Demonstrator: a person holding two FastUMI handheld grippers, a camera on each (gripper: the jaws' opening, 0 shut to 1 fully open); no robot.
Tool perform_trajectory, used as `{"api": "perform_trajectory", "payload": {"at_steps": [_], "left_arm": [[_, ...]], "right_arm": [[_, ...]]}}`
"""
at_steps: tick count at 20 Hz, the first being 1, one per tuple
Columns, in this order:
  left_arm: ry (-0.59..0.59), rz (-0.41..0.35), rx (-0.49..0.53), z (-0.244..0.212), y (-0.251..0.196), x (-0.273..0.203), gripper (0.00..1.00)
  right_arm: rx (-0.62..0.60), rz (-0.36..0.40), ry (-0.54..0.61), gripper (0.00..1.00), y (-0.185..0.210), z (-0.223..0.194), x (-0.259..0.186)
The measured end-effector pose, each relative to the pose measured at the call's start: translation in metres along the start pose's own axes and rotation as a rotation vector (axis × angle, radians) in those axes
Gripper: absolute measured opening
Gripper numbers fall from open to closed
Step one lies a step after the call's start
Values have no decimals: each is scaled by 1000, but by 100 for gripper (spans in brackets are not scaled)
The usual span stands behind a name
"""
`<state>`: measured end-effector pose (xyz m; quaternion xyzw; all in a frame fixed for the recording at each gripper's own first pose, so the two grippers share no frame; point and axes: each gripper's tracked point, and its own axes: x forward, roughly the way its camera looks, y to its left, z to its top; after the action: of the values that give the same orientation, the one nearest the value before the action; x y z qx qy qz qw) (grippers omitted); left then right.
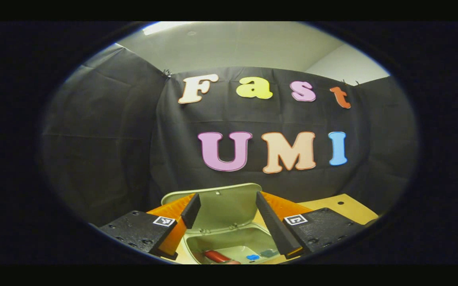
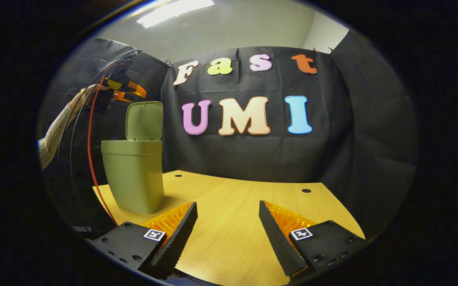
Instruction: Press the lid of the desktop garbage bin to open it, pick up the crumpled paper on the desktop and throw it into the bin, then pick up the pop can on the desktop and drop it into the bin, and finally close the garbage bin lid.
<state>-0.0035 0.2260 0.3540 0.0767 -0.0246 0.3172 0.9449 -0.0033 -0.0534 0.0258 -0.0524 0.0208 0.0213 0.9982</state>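
Can (image 1: 218,256) lies in the bin (image 2: 133,174); left gripper (image 1: 229,226) above the opening, fingers wide, empty; right gripper (image 2: 229,234) likewise over surface (image 2: 233,206); next: push upright lid (image 2: 144,121) forward from behind.

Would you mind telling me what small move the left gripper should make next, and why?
Probably lower the open left gripper onto the raised lid and push it shut. The bin stands open with the pop can already lying inside, and the table in front of the right gripper holds nothing left to pick up.
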Motion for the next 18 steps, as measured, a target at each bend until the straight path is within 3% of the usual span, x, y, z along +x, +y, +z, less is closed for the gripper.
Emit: {"api": "perform_trajectory", "payload": {"at_steps": [7, 10, 18], "left_arm": [[33, 133, 11, 5, 21, 50, 85], [94, 145, 13, -13, 17, 62, 85], [32, 96, -18, -15, -1, 30, 85]], "right_arm": [[-6, -10, 22, 98, -2, -7, 4], [-17, 6, 25, 98, 4, -7, 6], [-17, 27, 47, 98, 8, -13, 12]]}}
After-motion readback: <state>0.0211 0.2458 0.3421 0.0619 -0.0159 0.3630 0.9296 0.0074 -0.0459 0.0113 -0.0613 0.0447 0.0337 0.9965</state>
